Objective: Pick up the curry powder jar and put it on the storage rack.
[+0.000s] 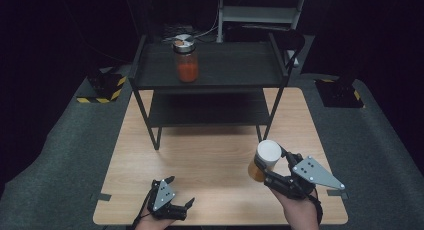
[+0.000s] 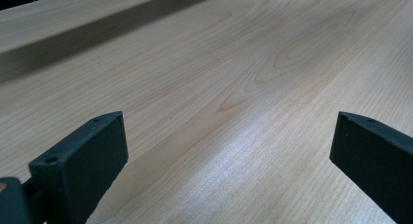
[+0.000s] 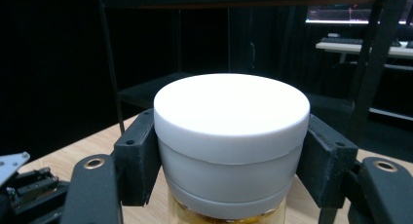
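Jar in play: white-lidded jar (image 1: 265, 160) with yellow-orange contents, clear of the table (image 1: 210, 165) at the front right, still well short of the shelf rack

Right gripper (image 1: 272, 171): jaws clamped on the jar just under its white lid (image 3: 232, 114), one pad on each side, jar sitting upright between them

Left gripper (image 1: 175, 197): parked low at the front left, jaws wide apart with nothing but bare wood between them; in the left gripper view the two black pads (image 2: 87, 158) frame only tabletop

Shelf rack (image 1: 210, 72): black two-tier stand at the far side of the table; a second jar (image 1: 186, 60), red-filled with a metal cap, stands on the top tier toward the left

Done so far: pickup looks complete, grip looks square and secure

Left to do: by my reading, carry the jar forward to the rack and set it down on a tier, likely beside the red one, then let go

Progress call: roughly the midpoint, grasp made, placement not yet begun

Watch for: the rack's front edge and posts on the way in
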`<move>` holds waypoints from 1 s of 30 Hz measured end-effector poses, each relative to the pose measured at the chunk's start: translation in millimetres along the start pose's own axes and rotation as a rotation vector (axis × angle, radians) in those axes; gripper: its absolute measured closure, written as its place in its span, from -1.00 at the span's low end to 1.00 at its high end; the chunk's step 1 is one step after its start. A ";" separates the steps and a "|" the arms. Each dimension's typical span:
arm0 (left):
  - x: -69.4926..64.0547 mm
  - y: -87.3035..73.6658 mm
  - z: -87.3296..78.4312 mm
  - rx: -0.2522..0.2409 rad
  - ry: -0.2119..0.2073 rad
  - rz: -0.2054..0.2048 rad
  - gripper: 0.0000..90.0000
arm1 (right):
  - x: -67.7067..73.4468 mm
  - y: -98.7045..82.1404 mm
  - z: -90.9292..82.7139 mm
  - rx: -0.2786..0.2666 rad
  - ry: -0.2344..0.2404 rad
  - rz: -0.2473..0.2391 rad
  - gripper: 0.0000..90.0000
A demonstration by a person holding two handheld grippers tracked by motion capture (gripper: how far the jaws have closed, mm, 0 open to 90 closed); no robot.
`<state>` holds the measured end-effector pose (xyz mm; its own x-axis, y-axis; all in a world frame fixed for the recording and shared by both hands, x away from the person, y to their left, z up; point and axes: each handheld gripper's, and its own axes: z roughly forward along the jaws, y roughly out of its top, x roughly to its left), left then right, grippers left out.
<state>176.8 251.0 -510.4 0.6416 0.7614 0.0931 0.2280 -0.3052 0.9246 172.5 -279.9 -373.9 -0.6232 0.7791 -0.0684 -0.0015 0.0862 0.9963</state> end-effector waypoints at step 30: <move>3.0 0.7 -0.7 0.007 -0.018 0.000 -0.99 | 2.7 51.4 30.4 -0.046 0.004 -0.015 -0.26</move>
<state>178.4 253.5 -509.3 0.6544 0.7511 0.0869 0.2328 -0.3095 0.9220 194.5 -254.5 -324.5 -0.6259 0.7755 -0.0831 -0.0464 0.0693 0.9965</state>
